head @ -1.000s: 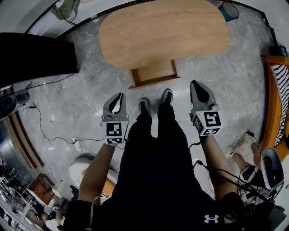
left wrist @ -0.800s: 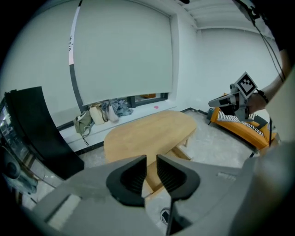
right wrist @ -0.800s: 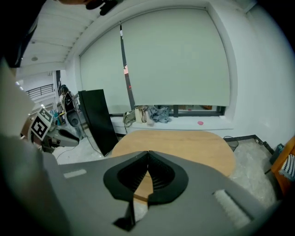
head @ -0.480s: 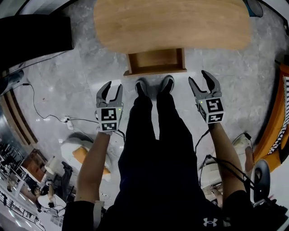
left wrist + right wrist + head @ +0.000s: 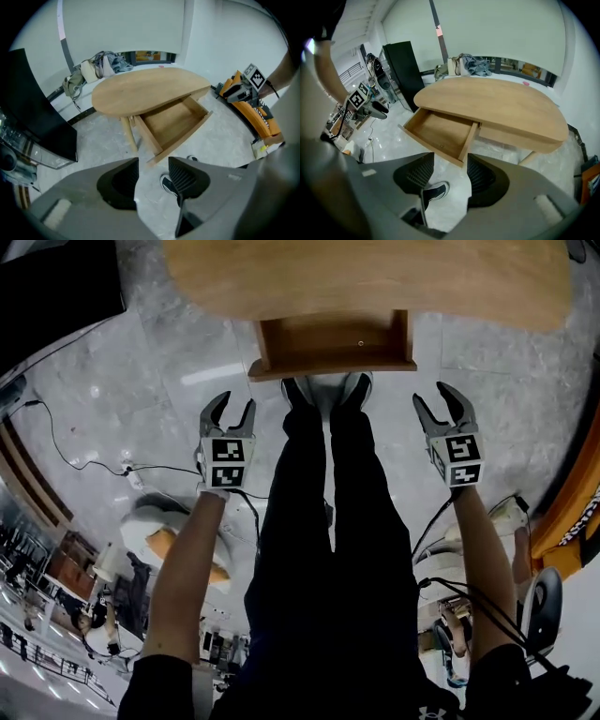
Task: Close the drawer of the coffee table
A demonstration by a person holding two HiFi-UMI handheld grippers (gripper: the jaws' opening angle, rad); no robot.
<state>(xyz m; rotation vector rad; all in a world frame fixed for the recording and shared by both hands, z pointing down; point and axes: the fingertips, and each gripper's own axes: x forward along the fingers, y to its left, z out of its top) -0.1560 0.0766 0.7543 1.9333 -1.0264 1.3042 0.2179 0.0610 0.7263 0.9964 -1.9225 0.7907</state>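
An oval wooden coffee table (image 5: pixel 375 277) stands ahead of me, and its drawer (image 5: pixel 333 343) is pulled out toward my feet, with nothing in it. My left gripper (image 5: pixel 232 405) hangs left of my legs, short of the drawer's front and touching nothing. Its jaws have just been opening and now stand open. My right gripper (image 5: pixel 436 397) hangs right of my legs, open and empty, after its jaws opened and eased back slightly. The left gripper view shows the drawer (image 5: pixel 176 123) beyond the left gripper (image 5: pixel 153 164). The right gripper view shows the drawer (image 5: pixel 440 131) past the right gripper (image 5: pixel 450 159).
My shoes (image 5: pixel 328 390) stand just before the drawer front. A black cabinet (image 5: pixel 47 287) is at the far left and a cable (image 5: pixel 75 446) runs over the grey floor. An orange object (image 5: pixel 572 493) lies at the right edge. Clothes (image 5: pixel 105 63) are piled behind the table.
Both grippers went from shut to open and sank lower beside my legs. The table and drawer now sit closer and larger in the head view.
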